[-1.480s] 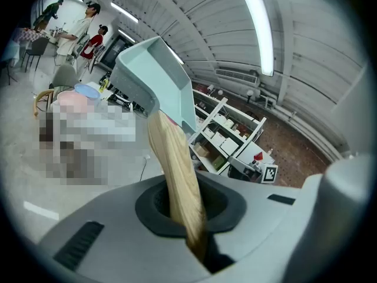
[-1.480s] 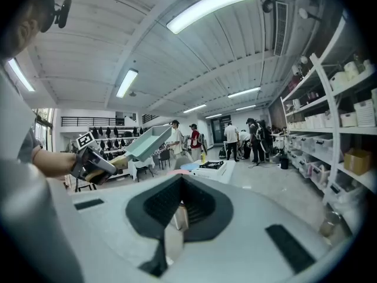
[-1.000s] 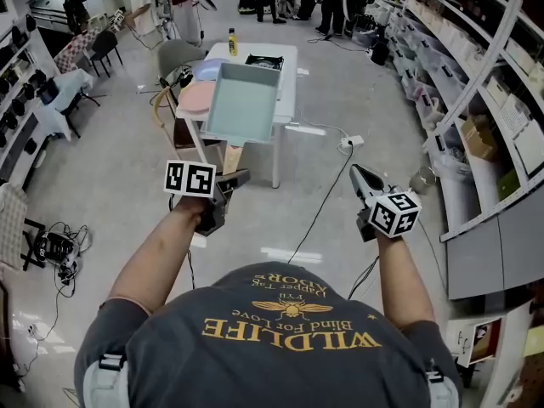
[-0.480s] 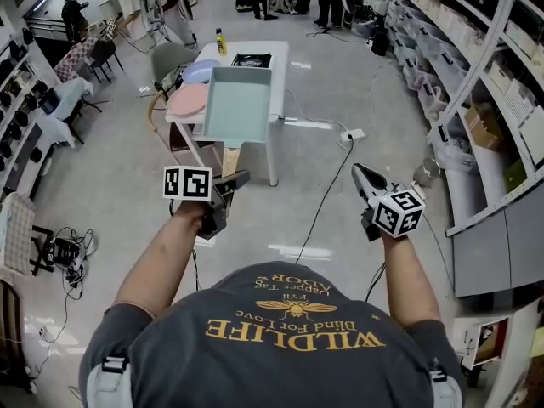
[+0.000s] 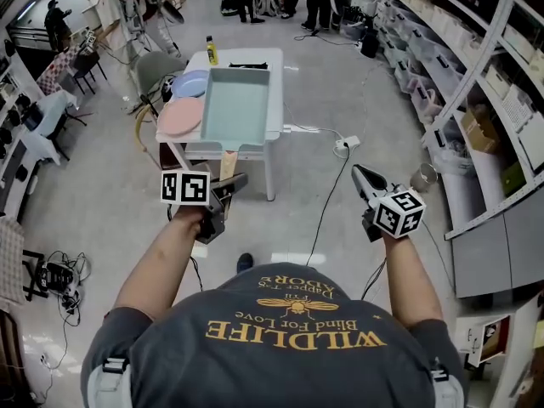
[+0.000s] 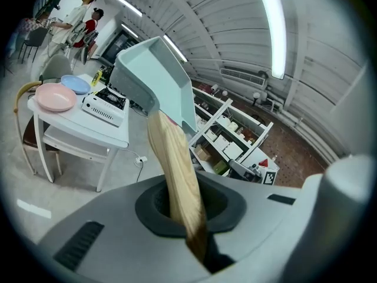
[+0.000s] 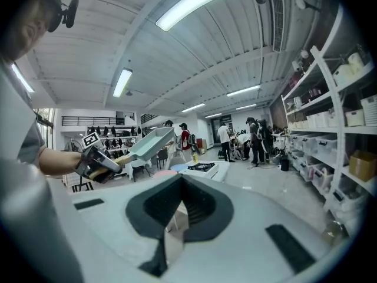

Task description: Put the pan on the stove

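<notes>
A pale teal rectangular pan (image 5: 236,107) with a wooden handle (image 5: 228,164) is held out level in the air, and my left gripper (image 5: 231,181) is shut on the handle's end. In the left gripper view the handle (image 6: 177,175) runs up from between the jaws to the pan (image 6: 156,75). Beyond it, a white table (image 5: 276,100) carries a black-topped portable stove (image 6: 105,106), which the pan mostly hides in the head view. My right gripper (image 5: 361,177) hangs at the right, shut and empty, pointing at the stove (image 7: 201,167).
A pink plate (image 5: 180,116), a blue plate (image 5: 191,82) and a yellow bottle (image 5: 211,49) share the table. A chair (image 5: 151,65) stands at its left. A power strip (image 5: 347,143) and cables lie on the floor. Shelving (image 5: 476,100) lines the right; people stand beyond.
The table has come closer and lower in the head view as both grippers and the pan moved towards it. The grip on the handle is unchanged.
</notes>
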